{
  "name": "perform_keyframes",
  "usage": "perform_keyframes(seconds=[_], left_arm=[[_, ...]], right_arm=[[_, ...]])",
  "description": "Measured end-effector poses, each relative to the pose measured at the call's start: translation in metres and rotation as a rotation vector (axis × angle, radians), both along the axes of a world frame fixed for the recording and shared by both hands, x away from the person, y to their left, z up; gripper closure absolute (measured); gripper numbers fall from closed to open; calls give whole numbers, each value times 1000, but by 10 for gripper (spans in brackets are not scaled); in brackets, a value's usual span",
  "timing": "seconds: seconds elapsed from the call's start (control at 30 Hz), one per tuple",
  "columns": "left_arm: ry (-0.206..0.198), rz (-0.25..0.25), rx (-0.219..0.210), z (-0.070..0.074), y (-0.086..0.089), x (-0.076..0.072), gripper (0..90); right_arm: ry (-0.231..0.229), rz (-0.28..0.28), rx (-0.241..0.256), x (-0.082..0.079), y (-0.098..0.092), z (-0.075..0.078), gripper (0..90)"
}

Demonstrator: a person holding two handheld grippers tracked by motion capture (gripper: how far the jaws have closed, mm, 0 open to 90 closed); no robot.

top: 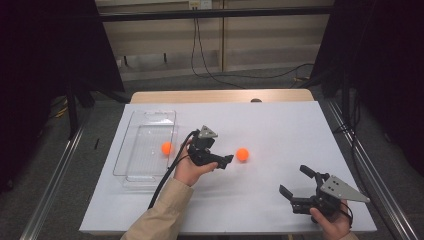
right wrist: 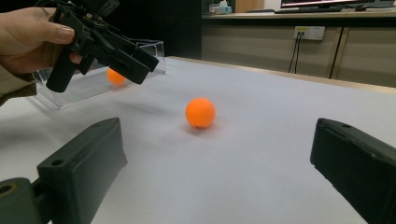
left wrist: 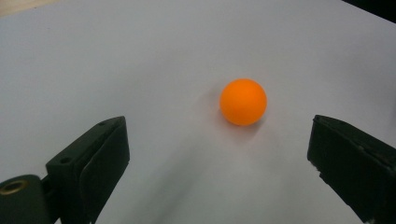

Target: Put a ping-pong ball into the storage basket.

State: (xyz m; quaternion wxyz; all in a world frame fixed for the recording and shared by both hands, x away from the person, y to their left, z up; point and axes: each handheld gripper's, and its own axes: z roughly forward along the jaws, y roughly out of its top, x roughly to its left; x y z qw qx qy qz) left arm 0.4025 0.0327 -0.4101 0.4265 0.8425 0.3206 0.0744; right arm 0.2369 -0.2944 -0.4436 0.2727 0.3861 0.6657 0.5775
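While one orange ball (top: 166,147) is already seen inside the clear tray (top: 131,167), the second ball (top: 242,154) is left on the white desk (top: 280,125), just ahead of the left gripper (top: 225,161), whose fingers are spread wide and empty. The right gripper (top: 294,182) is likewise held open, near the desk's front edge; ample bare room is left around the ball.

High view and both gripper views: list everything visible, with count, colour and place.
Ball on the table: one, orange, mid-table, just ahead of the left gripper, untouched.
Ball in the tray: one, orange, at the tray's right side.
Tray: one, clear plastic, left part of the table.
Table: one, white top with a wooden far edge.
Cables: black, on the floor beyond the table.
Left gripper: black, open, fingers either side of the free ball.
Right gripper: black, open, near right corner.
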Motion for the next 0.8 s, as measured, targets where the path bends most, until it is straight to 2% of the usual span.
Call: perform_keyframes(seconds=[0.37,0.8], left_arm=[[-14,-14,-15,-3,-6,-1,56],[-16,-29,-10,-8,-14,-2,56]], right_arm=[[0,0,-4,0,0,0,23],[1,0,0,0,0,0,24]])
